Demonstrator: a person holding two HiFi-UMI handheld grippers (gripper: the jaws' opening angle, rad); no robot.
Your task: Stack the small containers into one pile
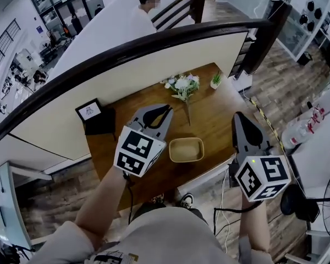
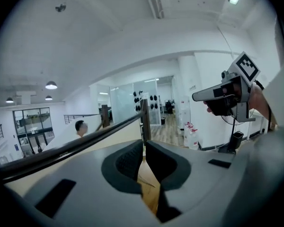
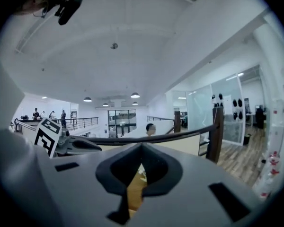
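A beige, round-cornered container sits alone near the front edge of the wooden table, far below both grippers. I cannot tell whether others are nested inside it. My left gripper is held high over the table to the container's upper left. Its jaws are together with nothing between them. My right gripper hangs high off the table's right edge, its jaws shut and empty. Each gripper shows in the other's view: the right gripper and the left gripper.
A vase of pale flowers and a small potted plant stand at the table's far edge. A black framed card is at the far left corner. A dark curved railing runs behind the table, with a person beyond it.
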